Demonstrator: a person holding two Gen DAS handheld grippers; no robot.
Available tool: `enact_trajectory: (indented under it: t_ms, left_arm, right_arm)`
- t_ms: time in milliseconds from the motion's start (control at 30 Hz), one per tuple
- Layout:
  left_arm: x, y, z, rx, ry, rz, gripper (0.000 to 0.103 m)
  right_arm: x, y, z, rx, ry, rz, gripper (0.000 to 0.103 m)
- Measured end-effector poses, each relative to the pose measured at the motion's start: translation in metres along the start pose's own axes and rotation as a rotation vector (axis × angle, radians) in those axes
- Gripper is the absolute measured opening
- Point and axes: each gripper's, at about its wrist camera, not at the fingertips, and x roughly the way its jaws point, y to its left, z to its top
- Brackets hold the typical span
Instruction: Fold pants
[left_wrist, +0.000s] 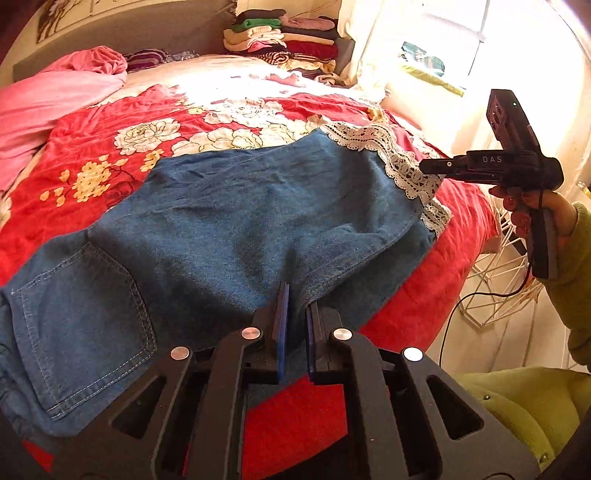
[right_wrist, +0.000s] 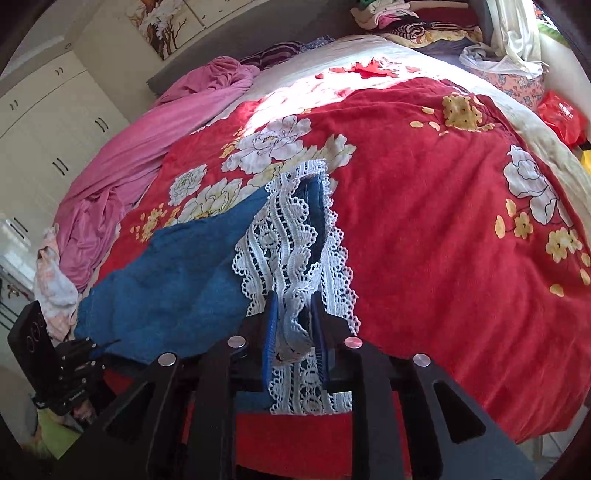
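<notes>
Blue denim pants with a white lace hem (left_wrist: 229, 218) lie spread out on the red blanket with big white and yellow flowers (left_wrist: 96, 147) that covers the bed. They have a square back pocket with pale stitching (left_wrist: 85, 325) at the near left in the left wrist view. The legs run off to the right, and the white lace trim (right_wrist: 284, 240) is at that end.

The left gripper (left_wrist: 295, 317) sits low over the near edge of the pants. Its two blue pads (left_wrist: 282, 325) are a little apart, and I cannot tell if any cloth is caught between them.

The right gripper (right_wrist: 293, 328) is at the lace end. Its jaws are squeezed on the lace hem, and the lace bunches up between the two blue pads (right_wrist: 269, 332). In the left wrist view the right gripper (left_wrist: 424, 167) is held up just past the lace, with a hand in a green sleeve (left_wrist: 532, 210) on its handle.

A pink sheet (right_wrist: 155, 140) is crumpled on the far left side of the bed. A pile of folded clothes (left_wrist: 284, 40) sits at the far end by the bright window.
</notes>
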Motion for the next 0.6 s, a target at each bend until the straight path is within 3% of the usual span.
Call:
enact_trajectory:
  t_ms: [100, 167, 367, 600]
  left_arm:
    - [0.005, -0.001, -0.001, 0.001, 0.011, 0.005, 0.003]
    - [0.008, -0.002, -0.003, 0.004, 0.022, 0.016, 0.003]
    - [-0.003, -0.003, -0.008, 0.022, 0.025, 0.029, 0.002]
    - [0.014, -0.011, -0.020, 0.067, 0.107, 0.055, 0.003]
  right_arm:
    - [0.004, -0.008, -0.008, 0.014, 0.022, 0.006, 0.025]
    - [0.007, -0.009, -0.013, -0.003, 0.035, -0.003, 0.010]
    - [-0.014, -0.008, -0.023, -0.062, 0.035, 0.027, 0.010]
    - [-0.004, -0.018, -0.044, -0.085, 0.105, 0.001, 0.014]
